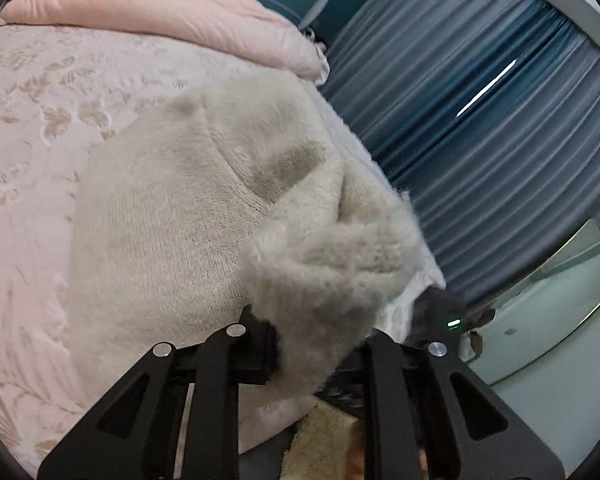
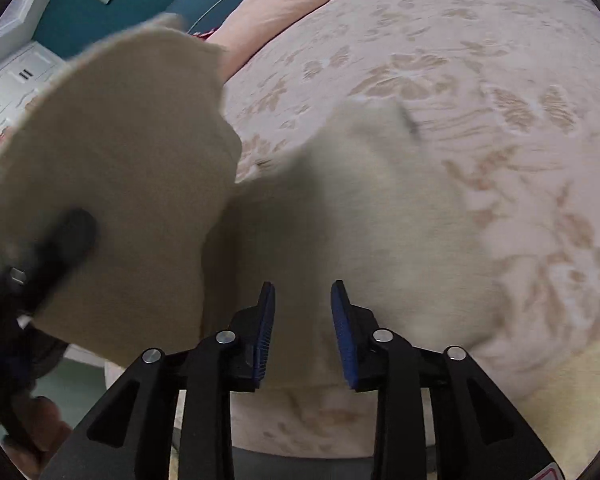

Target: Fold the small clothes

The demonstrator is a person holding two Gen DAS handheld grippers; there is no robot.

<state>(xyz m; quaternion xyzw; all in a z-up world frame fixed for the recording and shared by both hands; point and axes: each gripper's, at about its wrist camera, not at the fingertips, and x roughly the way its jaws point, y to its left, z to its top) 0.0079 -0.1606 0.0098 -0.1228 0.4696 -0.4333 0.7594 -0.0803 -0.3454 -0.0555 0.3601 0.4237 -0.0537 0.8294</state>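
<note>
- The cream fuzzy sweater (image 1: 172,216) is lying mostly on the bed (image 1: 28,152), near its front edge, with one end lifted off the cover and hanging bunched in the air.
- The left gripper (image 1: 316,344) is clamping that bunched end, fleece filling the gap between its fingers.
- The fold is looking barely begun: one flap (image 2: 112,184) is being carried up and over, nothing is lying neatly doubled, and the laying down, smoothing and any second fold are still to come.
- The sweater's long axis is running from the near edge of the bed away toward the far side, its spread body pointing toward the pink duvet (image 1: 160,8); motion blur is hiding the far outline.
- The right gripper (image 2: 303,336) is hovering open over the near hem, blue pads (image 2: 344,336) apart and holding nothing.
- Beyond the bed, grey curtains (image 1: 480,120) are hanging.
</note>
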